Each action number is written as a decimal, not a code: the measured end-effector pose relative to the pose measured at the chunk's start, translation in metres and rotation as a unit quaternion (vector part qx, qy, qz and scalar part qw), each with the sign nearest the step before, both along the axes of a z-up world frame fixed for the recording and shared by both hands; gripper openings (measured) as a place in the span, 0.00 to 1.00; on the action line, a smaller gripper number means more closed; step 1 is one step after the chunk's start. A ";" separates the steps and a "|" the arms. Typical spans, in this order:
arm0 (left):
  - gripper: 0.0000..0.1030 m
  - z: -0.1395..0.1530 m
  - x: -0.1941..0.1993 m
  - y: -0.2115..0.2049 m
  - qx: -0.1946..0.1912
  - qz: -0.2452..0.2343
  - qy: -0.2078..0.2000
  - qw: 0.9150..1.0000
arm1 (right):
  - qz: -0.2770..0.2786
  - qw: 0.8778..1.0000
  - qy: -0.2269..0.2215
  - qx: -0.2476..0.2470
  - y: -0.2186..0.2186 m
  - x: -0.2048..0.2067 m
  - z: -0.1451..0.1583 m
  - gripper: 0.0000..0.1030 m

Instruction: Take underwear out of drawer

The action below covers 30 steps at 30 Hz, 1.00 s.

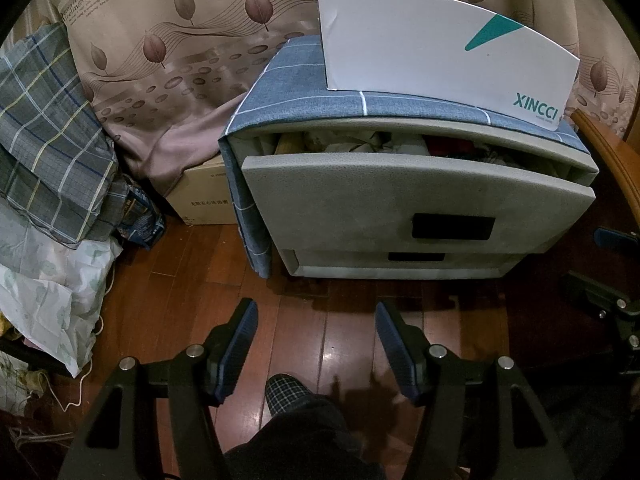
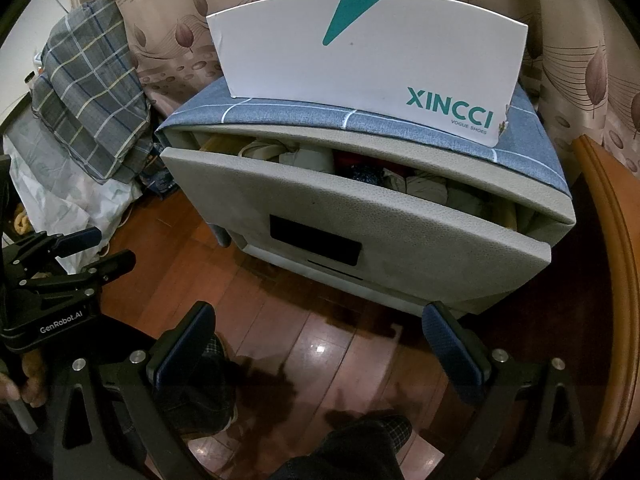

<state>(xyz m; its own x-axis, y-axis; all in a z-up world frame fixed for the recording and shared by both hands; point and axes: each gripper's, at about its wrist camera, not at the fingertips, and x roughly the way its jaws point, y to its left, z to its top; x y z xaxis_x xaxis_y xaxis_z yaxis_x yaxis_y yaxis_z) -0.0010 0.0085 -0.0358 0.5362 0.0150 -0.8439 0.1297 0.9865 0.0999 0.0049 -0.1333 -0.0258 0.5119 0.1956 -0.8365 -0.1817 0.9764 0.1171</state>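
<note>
Grey and pebbled, the drawer (image 1: pixel 416 204) stood pulled partway out of the cabinet (image 1: pixel 400 100) in the left wrist view, and a jumble of clothes (image 1: pixel 360 142) showed in the gap behind its front; which piece was underwear could not be told. A white shoebox (image 1: pixel 440 60) sat on the cabinet's blue checked cover. The left gripper (image 1: pixel 316 312) hung over the wood floor (image 1: pixel 304 320), short of the drawer, its jaws spread wide and holding nothing. Plaid bedding (image 1: pixel 52 120) was heaped at the left against a leaf-print curtain (image 1: pixel 168 40), with a cardboard box (image 1: pixel 208 196) beside the cabinet. At the right edge part of the right gripper showed. In the right wrist view the drawer (image 2: pixel 360 240) lay closer, and the clothes (image 2: pixel 380 172) in it were plainer: pale folded pieces, something red and something dark, all packed together. The right gripper (image 2: pixel 320 316) was likewise wide apart and empty, just in front of the drawer's lower edge. The left gripper (image 2: pixel 108 246) appeared at the left, low over the floor (image 2: pixel 320 352), well apart from the drawer.
</note>
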 end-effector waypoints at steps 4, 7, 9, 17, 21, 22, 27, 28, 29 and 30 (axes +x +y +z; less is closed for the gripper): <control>0.61 0.000 0.001 0.000 -0.001 0.000 0.000 1.000 | 0.000 1.000 -0.001 -0.001 0.001 0.000 0.000 1.00; 0.61 0.000 0.000 0.000 -0.002 0.000 0.000 1.000 | 0.000 1.000 -0.001 0.000 0.000 0.000 0.000 1.00; 0.61 0.000 0.000 0.000 -0.002 0.000 0.001 1.000 | 0.000 1.000 -0.001 0.001 0.000 0.000 0.000 1.00; 0.61 -0.001 0.001 -0.002 -0.010 -0.001 0.001 1.000 | 0.002 1.000 -0.004 0.009 0.000 -0.001 0.004 1.00; 0.61 0.005 0.002 0.000 -0.015 -0.003 -0.008 1.000 | 0.012 1.000 -0.004 -0.001 0.001 -0.001 0.006 1.00; 0.61 0.007 0.002 0.000 -0.016 -0.010 -0.011 1.000 | 0.014 1.000 -0.004 0.003 0.000 -0.001 0.006 1.00; 0.61 0.015 0.011 -0.011 0.013 -0.061 -0.033 0.998 | 0.012 1.000 -0.001 0.016 -0.004 0.000 0.003 1.00; 0.61 0.017 0.013 -0.014 0.022 -0.073 -0.039 0.996 | 0.012 1.000 -0.002 0.018 -0.005 0.000 0.002 1.00; 0.61 0.018 0.015 -0.017 0.032 -0.088 -0.046 0.995 | 0.010 1.000 -0.002 0.020 -0.006 -0.001 0.002 1.00; 0.61 0.019 0.017 -0.020 0.039 -0.102 -0.052 0.993 | 0.009 1.000 -0.006 0.020 -0.005 -0.001 0.002 1.00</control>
<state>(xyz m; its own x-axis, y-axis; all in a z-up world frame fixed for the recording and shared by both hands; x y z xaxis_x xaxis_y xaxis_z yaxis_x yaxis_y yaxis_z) 0.0162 -0.0116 -0.0171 0.6194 -0.0387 -0.7841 0.3104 0.9295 0.1993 0.0040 -0.1387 -0.0237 0.5188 0.2380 -0.8211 -0.2009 0.9675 0.1535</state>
